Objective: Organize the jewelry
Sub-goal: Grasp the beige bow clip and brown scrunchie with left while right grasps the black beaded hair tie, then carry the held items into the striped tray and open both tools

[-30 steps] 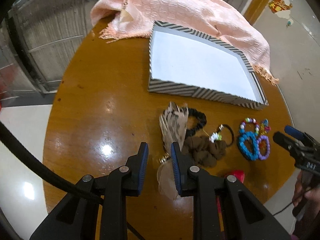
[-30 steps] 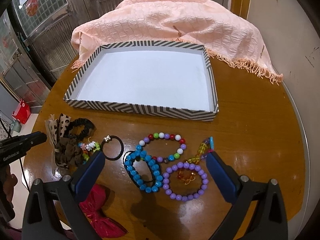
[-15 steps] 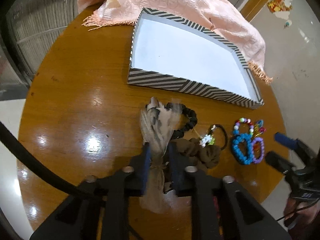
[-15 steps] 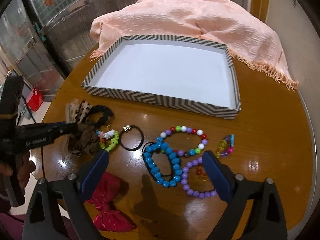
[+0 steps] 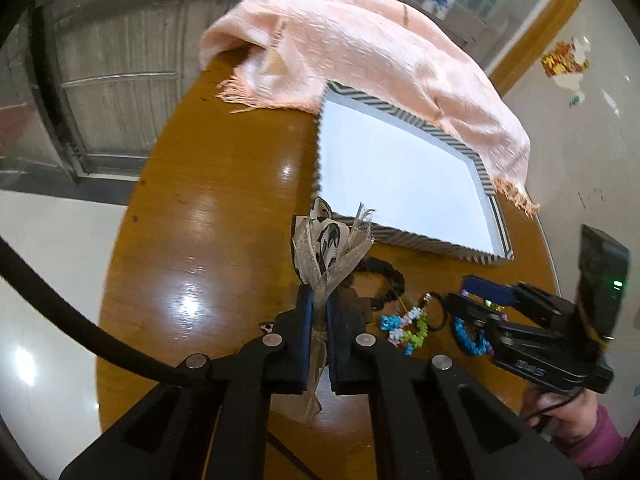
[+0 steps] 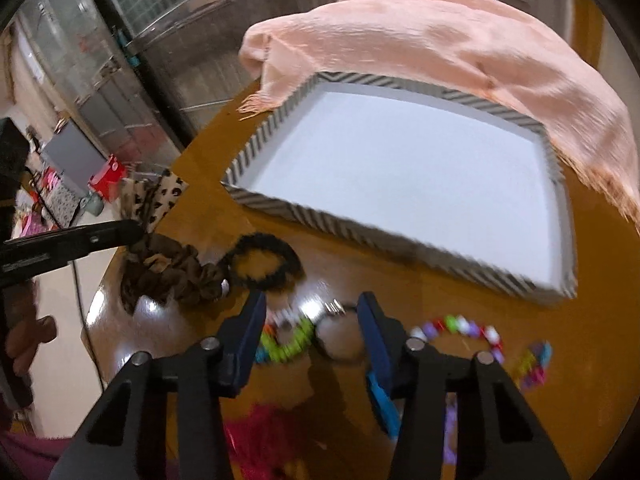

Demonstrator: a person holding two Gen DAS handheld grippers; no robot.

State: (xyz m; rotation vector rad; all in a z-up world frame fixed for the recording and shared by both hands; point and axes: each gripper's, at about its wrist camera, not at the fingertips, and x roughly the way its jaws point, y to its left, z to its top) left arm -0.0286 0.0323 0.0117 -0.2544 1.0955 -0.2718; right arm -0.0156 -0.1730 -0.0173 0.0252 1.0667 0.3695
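My left gripper (image 5: 318, 294) is closing its jaws on a gauze and leopard-print hair bow (image 5: 332, 248), pinched between the pads and held above the round wooden table (image 5: 200, 200). The bow (image 6: 160, 196) also shows at the left gripper's tip (image 6: 132, 232) in the right wrist view. My right gripper (image 6: 312, 304) hovers low with its jaws closing. A colourful bead hair tie (image 6: 288, 346) and a thin black elastic (image 6: 333, 308) lie between its fingers, untouched. A striped tray (image 6: 360, 228) with a white floor lies behind.
A black scrunchie (image 6: 260, 242) and brown scrunchie (image 6: 168, 268) lie left of the right gripper. A blue bead bracelet (image 5: 468, 336), a multicolour bracelet (image 6: 460, 326) and a red bow (image 6: 272, 432) lie near the front edge. A pink scarf (image 5: 380, 52) drapes over the tray's far side.
My left gripper shut on the hair bow and lifted it off the table. My right gripper slid left from the bracelets to the hair ties, and its jaws narrowed.
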